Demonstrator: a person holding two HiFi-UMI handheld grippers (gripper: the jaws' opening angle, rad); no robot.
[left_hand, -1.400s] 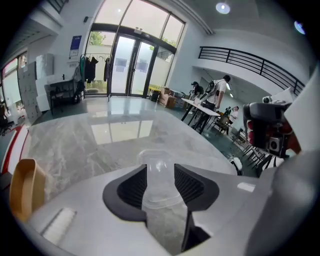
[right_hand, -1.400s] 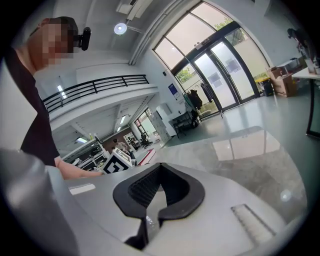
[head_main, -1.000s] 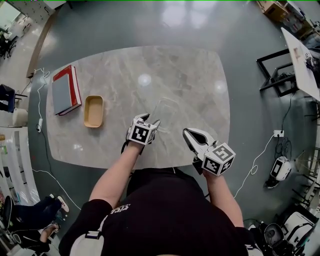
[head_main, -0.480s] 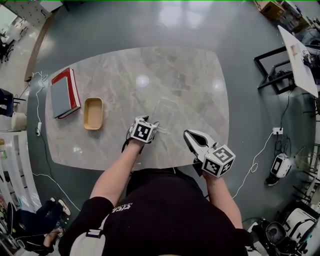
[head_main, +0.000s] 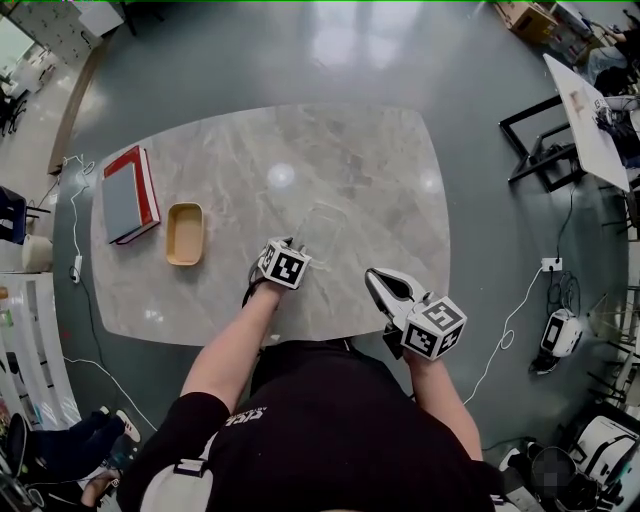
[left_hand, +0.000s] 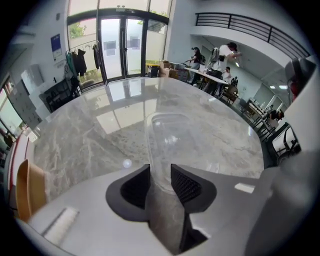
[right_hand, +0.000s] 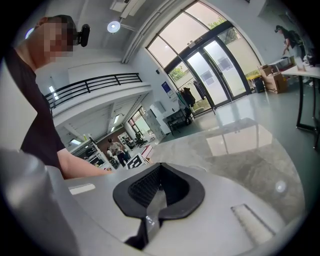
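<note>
- Here the left gripper (left_hand: 160, 176) pinches the near wall of the clear rectangular plastic tub (left_hand: 172, 132), low over the grey marble table (head_main: 350, 150), towards its near edge.
- Best to keep the squeeze light and level, since the thin wall probably flexes.
- The right gripper (right_hand: 159, 170) hangs empty, jaws pressed together.

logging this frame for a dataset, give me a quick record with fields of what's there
left gripper: shut on the near wall of the tub
tub: clear plastic, empty, out ahead of the left jaws
right gripper: shut, nothing between its jaws, by the table's near edge
tray: tan, empty, left of the tub
book: red and grey, left of the tray
table: grey, marbled
</note>
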